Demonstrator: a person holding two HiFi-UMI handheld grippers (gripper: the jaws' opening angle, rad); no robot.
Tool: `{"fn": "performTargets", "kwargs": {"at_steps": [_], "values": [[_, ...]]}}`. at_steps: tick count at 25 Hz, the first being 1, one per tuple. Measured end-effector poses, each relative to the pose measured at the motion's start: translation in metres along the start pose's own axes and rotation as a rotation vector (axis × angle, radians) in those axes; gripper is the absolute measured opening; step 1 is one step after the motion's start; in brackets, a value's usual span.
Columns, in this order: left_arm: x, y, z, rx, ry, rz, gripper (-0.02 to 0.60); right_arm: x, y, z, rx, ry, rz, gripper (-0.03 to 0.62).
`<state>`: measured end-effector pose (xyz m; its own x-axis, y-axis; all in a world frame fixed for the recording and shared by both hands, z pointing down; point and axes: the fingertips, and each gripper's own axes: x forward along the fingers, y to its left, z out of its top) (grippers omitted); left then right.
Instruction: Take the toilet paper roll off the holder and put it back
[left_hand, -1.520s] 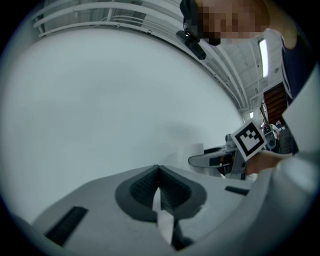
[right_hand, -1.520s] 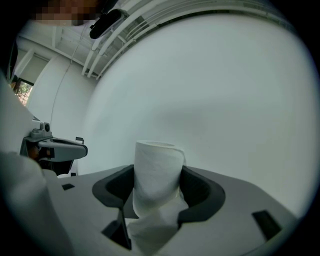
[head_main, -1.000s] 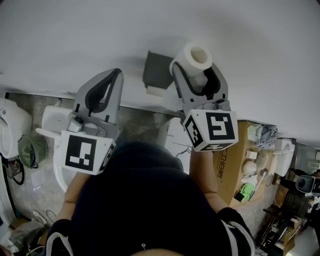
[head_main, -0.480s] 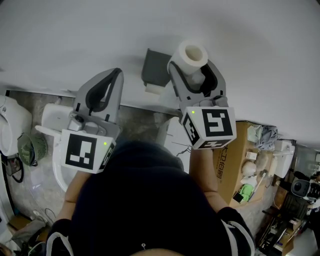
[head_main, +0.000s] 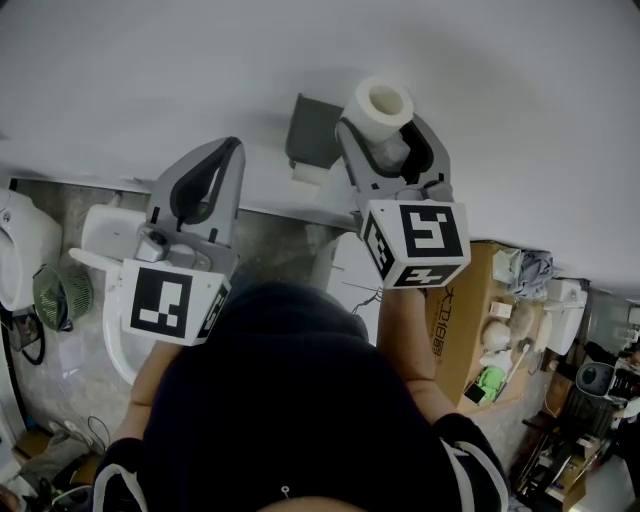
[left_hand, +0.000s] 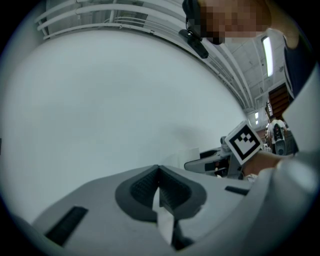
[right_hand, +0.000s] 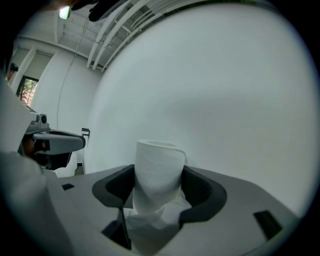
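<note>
Head view: the right gripper (head_main: 385, 135), in the upper centre of the frame, is clamped on a white toilet paper roll (head_main: 385, 100). The roll's hollow core faces the camera. It is off the dark grey wall-mounted holder (head_main: 312, 132) and just to the right of it, against the plain white wall (head_main: 150, 70). The left gripper (head_main: 228, 150) sits at centre left, apart from both.

Left gripper view: the left gripper (left_hand: 159, 170) has its jaws together, facing bare wall. A thin white sliver shows in the seam, and I cannot tell what it is.

Right gripper view: the roll (right_hand: 159, 162) stands upright between the right gripper's (right_hand: 159, 182) jaws, whose dark pads press on both its sides.
</note>
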<state>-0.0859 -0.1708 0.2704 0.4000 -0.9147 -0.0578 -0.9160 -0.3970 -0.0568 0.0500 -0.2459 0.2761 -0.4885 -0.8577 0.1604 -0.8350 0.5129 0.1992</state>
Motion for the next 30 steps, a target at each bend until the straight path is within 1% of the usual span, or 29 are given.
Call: {"fn": "performTargets", "kwargs": {"at_steps": [6,7,13,21,26,27,28,29,30], "values": [[-0.003,0.001,0.001,-0.005,-0.006,-0.005,0.002,0.001,-0.005,-0.001,0.02,0.006,-0.034,0.298],[-0.004,0.002,0.001,-0.008,-0.006,-0.006,0.002,0.001,-0.006,0.0,0.028,0.001,-0.042,0.306],[-0.014,0.012,-0.001,-0.022,0.0,-0.006,0.002,-0.006,-0.01,0.005,0.111,-0.038,-0.068,0.339],[-0.021,0.009,0.006,-0.022,0.007,-0.051,0.002,-0.036,-0.006,0.014,0.153,-0.074,-0.11,0.341],[-0.031,0.006,0.015,-0.027,-0.03,-0.05,0.002,-0.069,-0.002,0.026,0.149,-0.132,-0.155,0.337],[-0.033,0.005,0.017,-0.027,-0.035,-0.053,0.002,-0.076,-0.002,0.029,0.15,-0.144,-0.165,0.33],[-0.034,0.003,0.019,-0.027,-0.039,-0.059,0.002,-0.083,-0.003,0.031,0.15,-0.155,-0.18,0.265],[-0.036,0.001,0.02,-0.026,-0.041,-0.067,0.002,-0.09,-0.003,0.033,0.151,-0.164,-0.197,0.16],[-0.037,0.0,0.022,-0.026,-0.044,-0.076,0.002,-0.097,-0.004,0.035,0.151,-0.17,-0.213,0.099]]}}
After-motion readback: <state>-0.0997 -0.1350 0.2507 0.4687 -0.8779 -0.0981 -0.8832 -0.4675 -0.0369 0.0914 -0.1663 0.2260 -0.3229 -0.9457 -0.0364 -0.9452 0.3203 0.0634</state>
